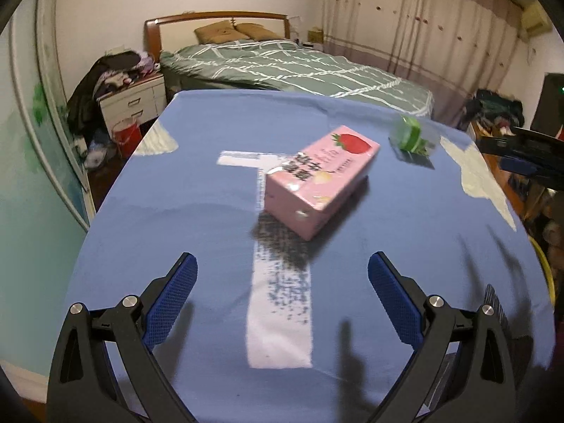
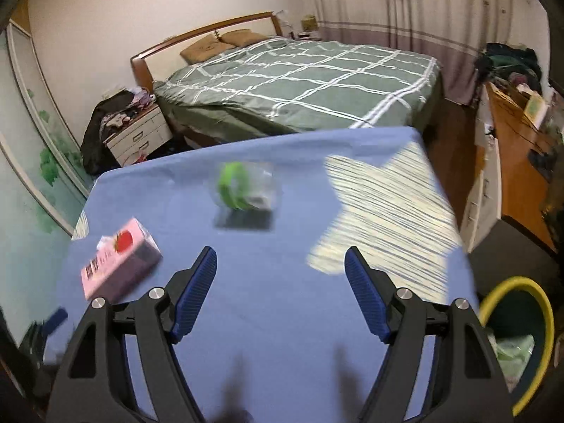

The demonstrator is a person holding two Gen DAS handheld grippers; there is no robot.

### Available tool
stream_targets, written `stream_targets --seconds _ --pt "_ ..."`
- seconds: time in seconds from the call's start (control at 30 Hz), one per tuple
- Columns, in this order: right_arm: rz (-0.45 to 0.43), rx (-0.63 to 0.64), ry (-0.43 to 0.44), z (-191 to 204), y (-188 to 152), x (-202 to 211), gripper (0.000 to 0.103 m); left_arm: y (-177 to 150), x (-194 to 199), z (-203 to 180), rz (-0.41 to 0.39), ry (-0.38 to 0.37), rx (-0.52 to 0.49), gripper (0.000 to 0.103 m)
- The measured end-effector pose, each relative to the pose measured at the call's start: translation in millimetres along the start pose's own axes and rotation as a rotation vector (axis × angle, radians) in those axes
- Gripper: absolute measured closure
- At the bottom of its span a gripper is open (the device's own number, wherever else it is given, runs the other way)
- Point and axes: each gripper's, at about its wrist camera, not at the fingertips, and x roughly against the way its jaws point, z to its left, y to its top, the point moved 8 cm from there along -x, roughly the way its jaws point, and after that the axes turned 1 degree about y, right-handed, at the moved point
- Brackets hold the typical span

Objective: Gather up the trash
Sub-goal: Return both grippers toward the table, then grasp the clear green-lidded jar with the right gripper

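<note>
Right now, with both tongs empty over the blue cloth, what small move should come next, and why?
Probably ease the left tongs forward and down to straddle the pink carton. They stand open with nothing between them, and the carton lies flat straight ahead, nearer than the green-lidded cup.

green-quilted bed (image 1: pixel 282 67), striped curtains (image 1: pixel 423 17), nightstand (image 1: pixel 134 100)

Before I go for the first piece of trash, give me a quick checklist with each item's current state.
1. Left gripper open and empty: ok.
2. Right gripper open and empty: ok.
3. Pink carton lying free on the blue tablecloth, ahead of the left gripper: ok.
4. Green-and-clear wrapper apart from the carton: ok.
5. Yellow-rimmed bin at the table's right side, open: ok.
6. Sharp view of the items: not ok, blurred.
</note>
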Motion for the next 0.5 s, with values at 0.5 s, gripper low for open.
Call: stream_targets --seconds 0.5 --pt "-0.019 0.042 -0.107 46 57 -64 0.019 -8 -3 -3 0.034 0.007 0.048 0.007"
